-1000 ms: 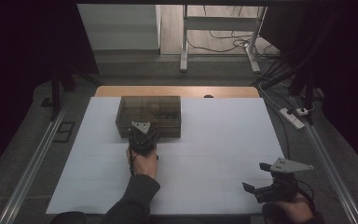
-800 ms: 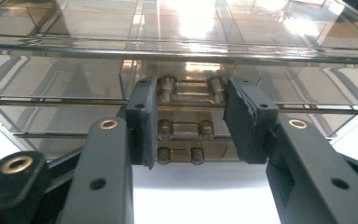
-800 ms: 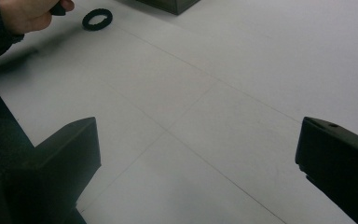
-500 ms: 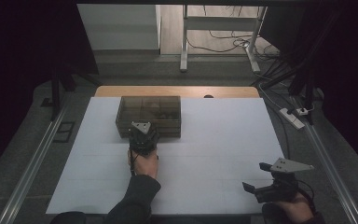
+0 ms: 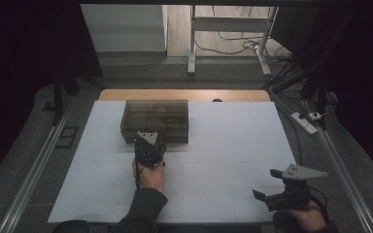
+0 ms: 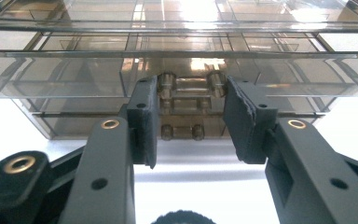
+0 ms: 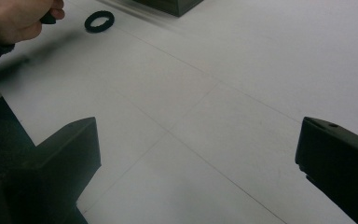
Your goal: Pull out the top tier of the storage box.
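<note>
Smoky clear-plastic compartment box point(image 5: 155, 120) sits lid-down at the far side of your white table point(image 5: 223, 160). Left gripper point(image 6: 190, 123) at its near wall, jaws apart either side of the metal latch point(image 6: 189, 105), likely to unclasp it. Right gripper point(image 5: 277, 196) idles well away, jaws apart.

Left claw point(image 5: 149, 141) at clear box point(image 5: 155, 119) front; right claw point(image 5: 267, 196) well apart.

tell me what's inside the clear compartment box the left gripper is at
Through the smoky walls of the compartment box, dividers split it into several compartments. The ones facing the left gripper look empty. Glare and tint hide the far ones. The jaws stand open around its front latch.
</note>
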A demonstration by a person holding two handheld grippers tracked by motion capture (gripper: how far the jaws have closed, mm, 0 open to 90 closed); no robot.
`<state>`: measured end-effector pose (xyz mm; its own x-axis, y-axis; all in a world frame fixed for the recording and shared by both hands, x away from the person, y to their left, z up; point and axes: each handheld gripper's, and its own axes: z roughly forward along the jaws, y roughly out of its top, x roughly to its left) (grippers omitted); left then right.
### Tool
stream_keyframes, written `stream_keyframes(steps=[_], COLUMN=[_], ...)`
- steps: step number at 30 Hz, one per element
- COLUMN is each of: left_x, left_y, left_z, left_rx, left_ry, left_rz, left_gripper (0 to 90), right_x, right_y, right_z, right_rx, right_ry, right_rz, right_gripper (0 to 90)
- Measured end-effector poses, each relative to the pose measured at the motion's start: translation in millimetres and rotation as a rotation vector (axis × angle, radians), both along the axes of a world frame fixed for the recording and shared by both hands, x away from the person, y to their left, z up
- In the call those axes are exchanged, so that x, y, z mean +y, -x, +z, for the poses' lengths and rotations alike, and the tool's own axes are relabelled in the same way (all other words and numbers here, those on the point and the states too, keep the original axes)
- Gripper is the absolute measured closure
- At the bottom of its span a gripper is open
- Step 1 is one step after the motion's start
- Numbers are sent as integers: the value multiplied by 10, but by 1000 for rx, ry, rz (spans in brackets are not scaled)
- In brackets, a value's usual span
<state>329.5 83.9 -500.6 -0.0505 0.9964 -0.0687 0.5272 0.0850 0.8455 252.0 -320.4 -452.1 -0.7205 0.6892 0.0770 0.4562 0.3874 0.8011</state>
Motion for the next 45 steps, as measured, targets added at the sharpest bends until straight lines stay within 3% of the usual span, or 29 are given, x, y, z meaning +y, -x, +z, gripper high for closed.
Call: stream_keyframes(steps=[12, 20, 33, 34, 38, 45], left_x=[50, 60, 259, 291, 328, 452], left_y=[11, 28, -60, -67, -69, -125], left_z=[23, 119, 255, 281, 320, 411], left_rx=[6, -8, 97, 105, 114, 172], left_ry=[12, -45, 26, 38, 17, 13], left_rz=[-45, -98, -233, -264, -292, -381], left_gripper=[528, 403, 268, 239, 217, 144], right_x=[6, 8, 11, 12, 12, 13], right_y=[2, 2, -1, -3, -2, -6], right_z=[1, 1, -2, -3, -3, -5], right_rx=[2, 2, 5, 6, 6, 10], right_ry=[7, 9, 10, 8, 8, 8], right_rz=[2, 3, 7, 7, 7, 10], right_gripper=[0, 0, 0, 0, 0, 0])
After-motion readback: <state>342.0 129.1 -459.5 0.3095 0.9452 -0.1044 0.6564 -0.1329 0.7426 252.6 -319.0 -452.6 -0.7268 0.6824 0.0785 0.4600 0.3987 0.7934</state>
